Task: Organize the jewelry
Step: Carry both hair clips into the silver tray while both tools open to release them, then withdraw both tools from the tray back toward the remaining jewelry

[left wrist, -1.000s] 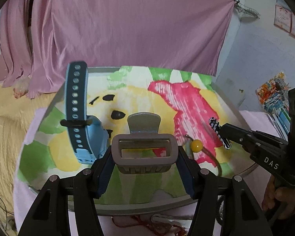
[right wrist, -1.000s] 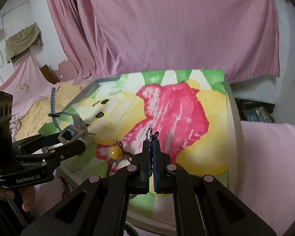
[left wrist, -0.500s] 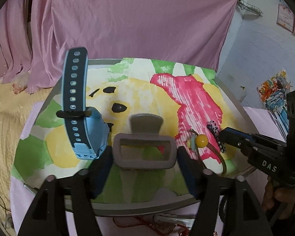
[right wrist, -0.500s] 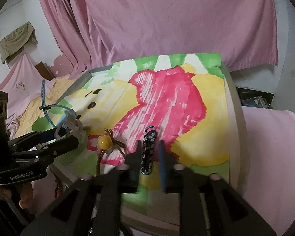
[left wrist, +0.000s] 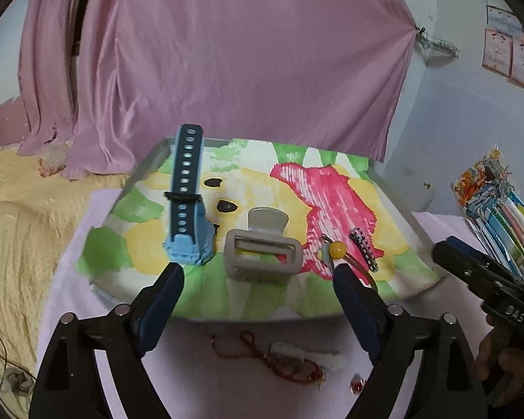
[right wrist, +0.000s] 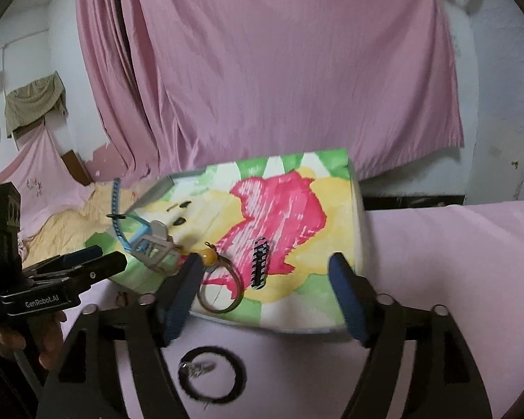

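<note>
On the painted board (left wrist: 394, 244) (right wrist: 318, 300) lie a blue watch (left wrist: 187, 220) (right wrist: 122, 230), a grey hair claw clip (left wrist: 262, 251) (right wrist: 157, 248), a ring with a yellow bead (left wrist: 338, 249) (right wrist: 209, 256) and a black-and-white striped hair clip (left wrist: 364, 249) (right wrist: 260, 262). My left gripper (left wrist: 258, 286) stands open just short of the grey clip, holding nothing. My right gripper (right wrist: 265, 279) is open too, pulled back from the striped clip. A red cord bracelet (left wrist: 279, 359) and a white piece lie on the pink cloth below the left gripper. A black hair tie (right wrist: 211, 377) lies below the right one.
The board rests on a pink cloth-covered surface (right wrist: 454, 262). A pink curtain (left wrist: 227, 52) hangs behind. Yellow bedding (left wrist: 17, 227) is at the left, stacked books (left wrist: 499, 216) at the right. A hand (right wrist: 28, 338) holds the other gripper's handle.
Both grippers opened and drew back. The left one released the grey claw clip and the right one released the striped hair clip; both now lie on the board.
</note>
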A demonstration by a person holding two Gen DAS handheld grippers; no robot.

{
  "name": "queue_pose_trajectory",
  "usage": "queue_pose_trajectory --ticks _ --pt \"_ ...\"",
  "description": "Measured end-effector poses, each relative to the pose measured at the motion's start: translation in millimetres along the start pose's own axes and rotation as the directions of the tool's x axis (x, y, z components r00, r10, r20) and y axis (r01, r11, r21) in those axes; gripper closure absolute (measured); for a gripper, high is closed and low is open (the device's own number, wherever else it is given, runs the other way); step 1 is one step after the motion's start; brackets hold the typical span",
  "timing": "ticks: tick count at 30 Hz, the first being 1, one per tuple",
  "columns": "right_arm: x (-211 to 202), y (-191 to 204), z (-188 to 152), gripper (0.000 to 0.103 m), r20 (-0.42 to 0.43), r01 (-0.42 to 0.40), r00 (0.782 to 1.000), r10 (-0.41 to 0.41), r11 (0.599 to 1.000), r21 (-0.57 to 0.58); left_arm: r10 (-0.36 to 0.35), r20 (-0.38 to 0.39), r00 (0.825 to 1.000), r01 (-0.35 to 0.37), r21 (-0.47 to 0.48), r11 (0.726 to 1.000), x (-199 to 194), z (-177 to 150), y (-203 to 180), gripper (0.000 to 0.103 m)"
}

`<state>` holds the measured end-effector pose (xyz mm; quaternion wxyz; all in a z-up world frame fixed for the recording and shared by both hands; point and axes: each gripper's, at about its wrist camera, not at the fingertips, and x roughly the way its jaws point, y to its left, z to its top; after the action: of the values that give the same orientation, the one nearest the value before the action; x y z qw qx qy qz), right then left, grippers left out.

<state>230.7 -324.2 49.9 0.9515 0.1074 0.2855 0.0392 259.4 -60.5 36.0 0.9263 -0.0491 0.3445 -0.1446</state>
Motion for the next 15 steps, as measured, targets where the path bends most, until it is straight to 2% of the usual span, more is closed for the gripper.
queue_pose_trajectory --ticks 3,6,15 --pt "-17.4 2.1 -4.8 0.015 0.052 -0.005 0.999 0.005 1.0 0.001 0.001 0.071 0.997 -0.001 -0.007 1.0 -17.5 -10.1 -0.6 0.003" --pt "-32.4 3.7 -10.0 0.01 0.091 -0.008 0.996 0.007 1.0 0.006 -0.005 0.149 0.989 0.008 -0.022 1.0 -35.7 -21.2 1.1 0.001" --pt "-73.1 14.3 -32.8 0.008 0.179 0.0 0.984 0.008 0.999 -0.043 0.019 0.235 0.972 -0.009 -0.045 0.999 -68.5 -44.6 4.2 0.001"
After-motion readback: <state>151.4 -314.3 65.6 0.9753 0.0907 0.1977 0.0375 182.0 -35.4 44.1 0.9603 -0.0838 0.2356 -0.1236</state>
